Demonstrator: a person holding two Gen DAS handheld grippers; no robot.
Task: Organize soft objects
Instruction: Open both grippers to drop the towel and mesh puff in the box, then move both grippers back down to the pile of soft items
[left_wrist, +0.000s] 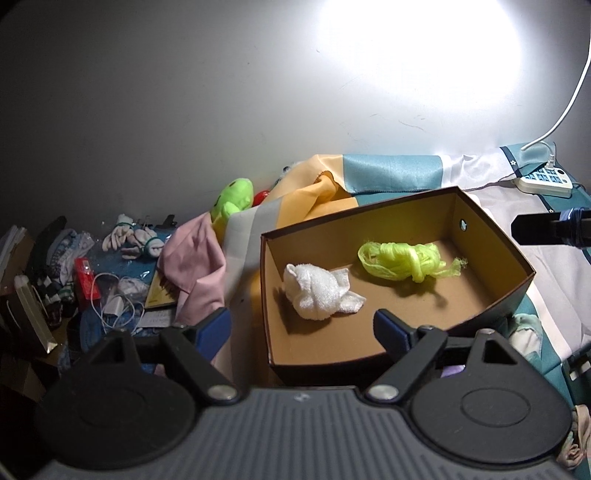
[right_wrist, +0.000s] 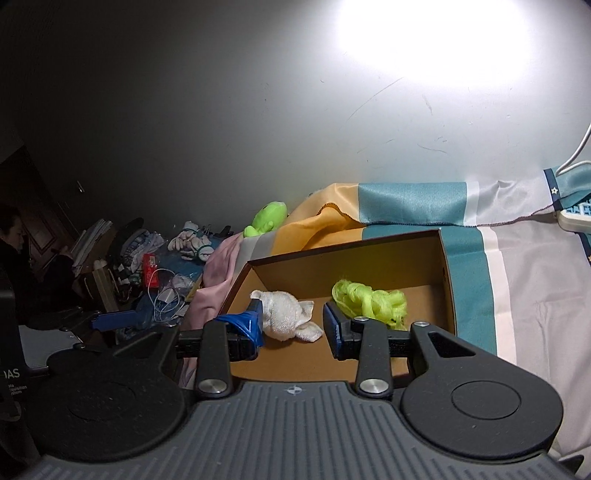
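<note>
Inside the cardboard box (left_wrist: 491, 236), a white towel (left_wrist: 319, 295) and a knotted green net (left_wrist: 402, 260) lay apart, probably dropped there as sorted stuff. Both the left gripper (left_wrist: 301, 326) and right gripper (right_wrist: 293, 326) hung spread and empty near the box's front edge, while a green plush (left_wrist: 234, 195) waited outside on the blanket (left_wrist: 391, 170).

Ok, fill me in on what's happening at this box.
A person is sorting soft items into an open cardboard box on a bed. A rolled white cloth and a knotted neon-green bundle already lie inside, apart from each other. The left gripper and right gripper are both open and empty near the box's front. A green plush toy sits outside, behind it.
</note>
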